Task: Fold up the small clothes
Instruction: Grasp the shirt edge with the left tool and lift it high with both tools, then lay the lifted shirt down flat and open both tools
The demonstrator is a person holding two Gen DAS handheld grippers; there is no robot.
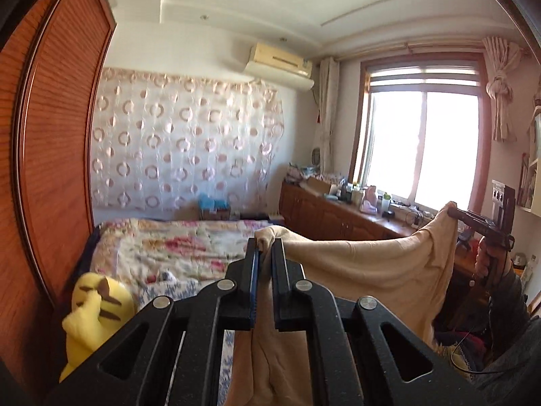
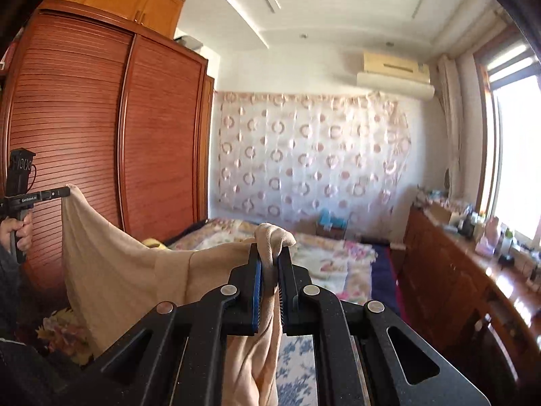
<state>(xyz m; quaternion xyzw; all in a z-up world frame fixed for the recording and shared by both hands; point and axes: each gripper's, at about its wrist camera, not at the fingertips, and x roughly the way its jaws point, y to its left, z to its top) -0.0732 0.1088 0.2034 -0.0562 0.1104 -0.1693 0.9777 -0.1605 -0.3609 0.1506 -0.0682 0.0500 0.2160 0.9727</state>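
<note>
1. My left gripper (image 1: 265,247) was pinching one bunched corner of the beige garment (image 1: 372,264), its jaws pressed nearly together with cloth squeezed between them.
2. My right gripper (image 2: 270,253) was pinching the other corner of the same garment (image 2: 111,270) in the same way.
3. The garment hung in the air between the two grippers, above the bed (image 1: 175,247), sagging in the middle.
4. I could not make out what kind of clothing it was; its lower part dropped behind the gripper bodies and out of the pictures.
5. The yellow plush toy (image 1: 94,308) was partly hidden behind my left gripper.
6. The clutter on the wooden sideboard (image 2: 466,270) under the window (image 1: 422,145) was too blurred and small to name.
7. Of the person I saw only a hand (image 2: 20,233) on a grip handle and a dark sleeve.
</note>
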